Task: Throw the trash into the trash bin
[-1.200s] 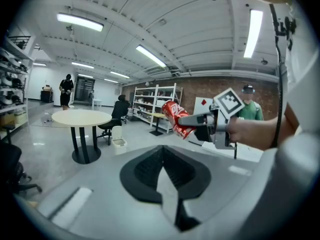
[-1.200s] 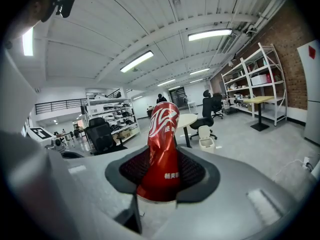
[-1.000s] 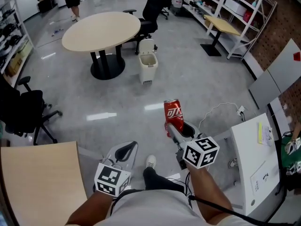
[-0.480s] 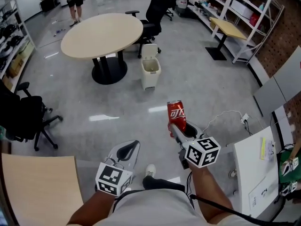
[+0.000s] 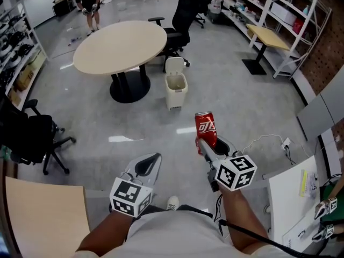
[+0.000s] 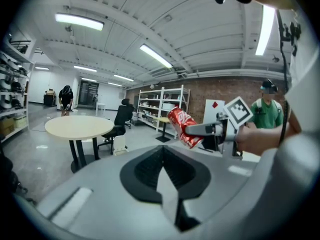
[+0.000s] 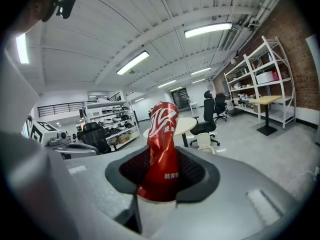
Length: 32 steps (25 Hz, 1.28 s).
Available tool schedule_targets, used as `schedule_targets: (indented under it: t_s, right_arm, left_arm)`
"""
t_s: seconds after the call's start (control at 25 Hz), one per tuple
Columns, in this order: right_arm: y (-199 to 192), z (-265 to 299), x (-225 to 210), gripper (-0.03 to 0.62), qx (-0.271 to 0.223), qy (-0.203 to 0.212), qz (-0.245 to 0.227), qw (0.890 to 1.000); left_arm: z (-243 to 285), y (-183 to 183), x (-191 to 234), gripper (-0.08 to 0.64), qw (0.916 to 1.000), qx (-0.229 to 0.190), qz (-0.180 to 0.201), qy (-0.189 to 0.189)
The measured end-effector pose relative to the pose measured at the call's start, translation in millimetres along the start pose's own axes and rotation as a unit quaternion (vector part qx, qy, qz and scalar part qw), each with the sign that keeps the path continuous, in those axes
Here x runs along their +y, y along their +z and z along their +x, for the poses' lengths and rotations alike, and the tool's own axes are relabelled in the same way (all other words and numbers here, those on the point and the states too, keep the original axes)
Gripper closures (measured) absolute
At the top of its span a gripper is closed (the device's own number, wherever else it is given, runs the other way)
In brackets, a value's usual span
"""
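- Head view: the right gripper [image 5: 203,145] stays clamped on the dented red can [image 5: 206,129], which stands upright between its jaws.
- Beside it, the left gripper [image 5: 146,168] has its jaws together and holds nothing.
- Ahead of both, the bin [image 5: 176,88], lid up by the table [image 5: 121,44], has drawn nearer. The drop still looks several steps off.

Open floor [image 5: 231,106] stretches ahead to the trash bin [image 5: 176,93]; round table [image 5: 121,42] and office chair [image 5: 180,15] stand just beside it
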State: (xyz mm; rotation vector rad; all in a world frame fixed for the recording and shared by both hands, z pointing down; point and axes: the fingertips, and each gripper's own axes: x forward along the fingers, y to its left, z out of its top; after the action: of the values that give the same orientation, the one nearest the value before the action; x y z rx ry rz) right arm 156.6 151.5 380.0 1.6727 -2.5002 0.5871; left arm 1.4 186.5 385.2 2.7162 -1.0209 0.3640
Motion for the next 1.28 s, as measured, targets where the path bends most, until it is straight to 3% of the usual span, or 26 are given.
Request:
schedule_targets:
  t_s: [0.2, 0.6, 1.28]
  right_arm:
    - [3.5, -0.4, -10.1, 0.436, -0.006, -0.001, 0.002, 1.000]
    - [0.6, 2.2, -9.0, 0.436, -0.005, 0.012, 0.005, 1.000]
    - [2.9, 34.0, -52.1, 0.436, 0.008, -0.006, 0.028, 1.000]
  left_arm:
    - [9.2, -1.5, -5.3, 0.552, 0.9998, 0.009, 0.016, -0.007]
    - [20.7, -7.1, 5.1, 0.551, 0.9996, 0.026, 0.014, 0.003]
    - [82.9, 13.0, 33.1, 0.551, 0.9996, 0.025, 0.008, -0.014]
